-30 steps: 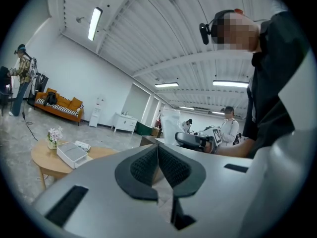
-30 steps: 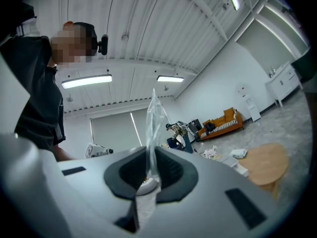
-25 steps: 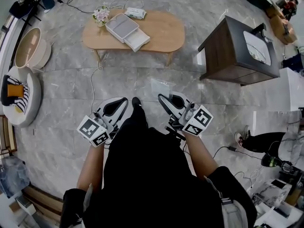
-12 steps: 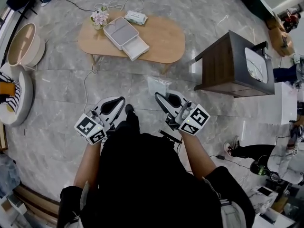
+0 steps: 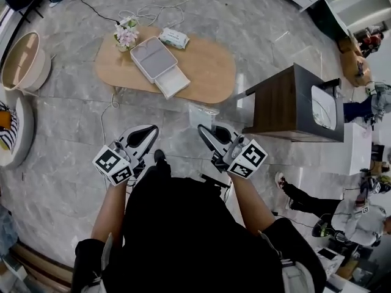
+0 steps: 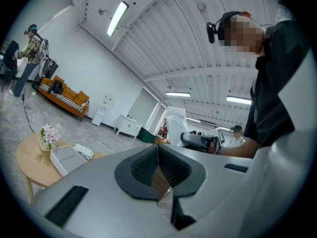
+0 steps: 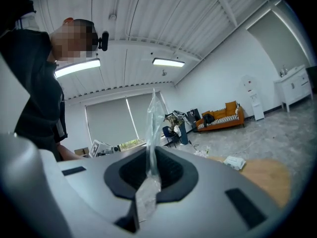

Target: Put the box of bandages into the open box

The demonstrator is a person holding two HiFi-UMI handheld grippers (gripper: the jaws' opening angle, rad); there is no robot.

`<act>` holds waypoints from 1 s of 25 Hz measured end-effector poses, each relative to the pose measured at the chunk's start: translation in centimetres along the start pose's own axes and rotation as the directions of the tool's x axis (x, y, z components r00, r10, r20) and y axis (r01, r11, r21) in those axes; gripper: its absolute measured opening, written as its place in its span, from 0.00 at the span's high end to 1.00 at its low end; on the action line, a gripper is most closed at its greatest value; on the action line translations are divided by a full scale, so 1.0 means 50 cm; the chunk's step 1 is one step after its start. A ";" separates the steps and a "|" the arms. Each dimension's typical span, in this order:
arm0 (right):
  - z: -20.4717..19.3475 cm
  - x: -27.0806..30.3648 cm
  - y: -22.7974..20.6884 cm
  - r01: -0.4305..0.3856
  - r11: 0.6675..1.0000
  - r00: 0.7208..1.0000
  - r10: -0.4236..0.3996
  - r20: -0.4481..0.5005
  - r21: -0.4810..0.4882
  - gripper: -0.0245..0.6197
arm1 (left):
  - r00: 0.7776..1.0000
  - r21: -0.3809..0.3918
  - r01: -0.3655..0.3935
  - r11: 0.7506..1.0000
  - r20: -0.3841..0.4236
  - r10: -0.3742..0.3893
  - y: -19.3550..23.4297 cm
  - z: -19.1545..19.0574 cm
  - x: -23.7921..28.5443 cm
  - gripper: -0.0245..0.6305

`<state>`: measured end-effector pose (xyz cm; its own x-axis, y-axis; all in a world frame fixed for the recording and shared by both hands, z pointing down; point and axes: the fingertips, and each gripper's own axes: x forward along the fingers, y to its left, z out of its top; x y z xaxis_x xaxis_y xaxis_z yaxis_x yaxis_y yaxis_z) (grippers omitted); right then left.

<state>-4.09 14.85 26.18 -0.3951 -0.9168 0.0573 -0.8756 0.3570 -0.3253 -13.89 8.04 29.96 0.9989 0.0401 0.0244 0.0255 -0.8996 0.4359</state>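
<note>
Holding both tools low in front of the torso, person stands on the grey marble-look floor [image 5: 73,127], well apart from the oval light-wood table [image 5: 204,66]. The right gripper [image 5: 206,130] has its jaws nearly together and pinched on a clear crinkled plastic bag [image 5: 203,112]. In the right gripper view the film [image 7: 152,118] runs straight up between the black pads of the right gripper [image 7: 151,155] and sticks out above them. Bag contents are not readable, so I can't tell whether the bandage box is inside it. The left gripper [image 5: 149,132] has its jaws closed, with the pads meeting along a line at the tip [image 6: 157,148] and nothing visibly clamped. The open shallow grey-white box [image 5: 151,58] sits on the left half of the table, near the edge facing the person, and shows low at the left in the left gripper view [image 6: 64,158]. A smaller white rectangular box [image 5: 173,83] touches its near corner. A small bunch of pale pink flowers [image 5: 126,36] sits at the table's far left end. A flat white soft packet [image 5: 174,38] lies just beyond the open box. A dark brown wooden cabinet [image 5: 278,105] stands to the right of the table.
</note>
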 end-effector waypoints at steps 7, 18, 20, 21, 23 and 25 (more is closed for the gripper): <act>0.031 0.058 -0.063 0.021 0.999 1.000 -0.021 -0.002 -0.026 0.92 | 0.998 -0.077 0.028 0.997 0.051 -0.024 0.082 0.037 0.040 0.94; 0.060 0.077 -0.168 0.047 0.999 0.999 -0.046 0.013 -0.021 0.92 | 0.998 -0.068 -0.001 0.998 0.065 0.005 0.149 0.058 0.084 0.94; 0.067 0.086 -0.203 0.038 0.999 0.999 -0.038 0.012 -0.015 0.92 | 0.997 -0.072 -0.022 0.997 0.066 0.026 0.169 0.060 0.099 0.94; 0.070 0.092 -0.221 0.030 0.999 0.999 -0.030 0.011 -0.011 0.92 | 0.997 -0.075 -0.036 0.997 0.067 0.041 0.180 0.061 0.108 0.94; 0.075 0.102 -0.260 0.010 1.000 1.000 -0.010 0.008 -0.001 0.92 | 0.995 -0.081 -0.065 0.995 0.071 0.071 0.200 0.065 0.126 0.94; 0.080 0.112 -0.301 -0.006 1.000 1.000 0.006 0.000 0.009 0.92 | 0.992 -0.084 -0.094 0.992 0.074 0.100 0.220 0.071 0.150 0.94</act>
<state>7.99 3.62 27.65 -0.4003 -0.9147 0.0556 -0.8707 0.3606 -0.3345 -6.00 -3.12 31.75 0.9966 -0.0825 0.0011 -0.0717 -0.8598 0.5057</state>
